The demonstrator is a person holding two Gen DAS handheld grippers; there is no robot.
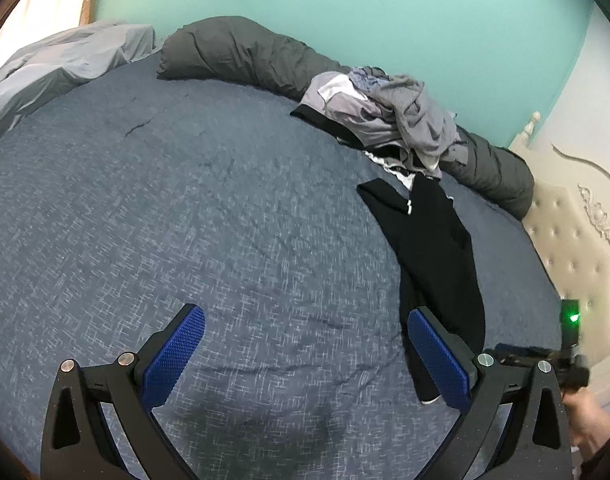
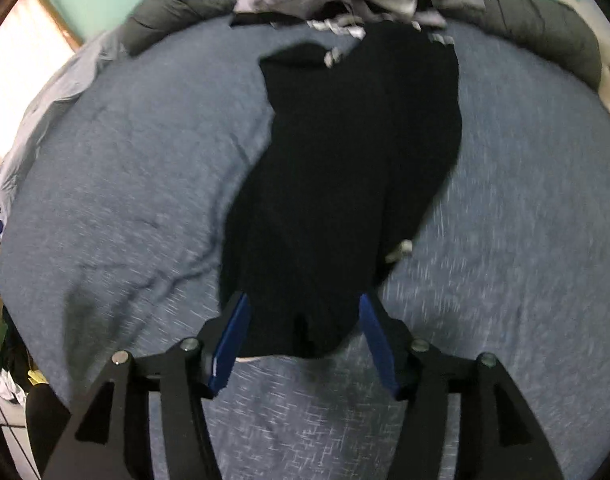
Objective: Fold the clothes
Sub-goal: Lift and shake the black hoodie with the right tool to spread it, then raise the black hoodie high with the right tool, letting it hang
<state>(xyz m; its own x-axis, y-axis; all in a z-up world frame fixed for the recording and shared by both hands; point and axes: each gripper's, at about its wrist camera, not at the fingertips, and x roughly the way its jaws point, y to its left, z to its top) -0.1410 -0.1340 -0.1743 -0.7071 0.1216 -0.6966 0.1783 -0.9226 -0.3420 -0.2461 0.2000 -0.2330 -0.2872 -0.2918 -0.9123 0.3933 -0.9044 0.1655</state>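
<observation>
Because the black garment (image 2: 345,168) lies long and limp on the blue bedspread (image 2: 125,184), below the clothes pile (image 1: 389,120), it looks light and floppy; the near hem seems best. The right gripper (image 2: 303,340) straddles that hem, spread. The left gripper (image 1: 305,360) is spread too.

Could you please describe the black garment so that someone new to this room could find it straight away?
Start at the blue bedspread covering the bed, then find the heap of grey clothes against the dark grey rolled duvet by the turquoise wall. The black garment lies stretched out flat from that heap toward the viewer: the only all-black piece lying spread out alone.
</observation>
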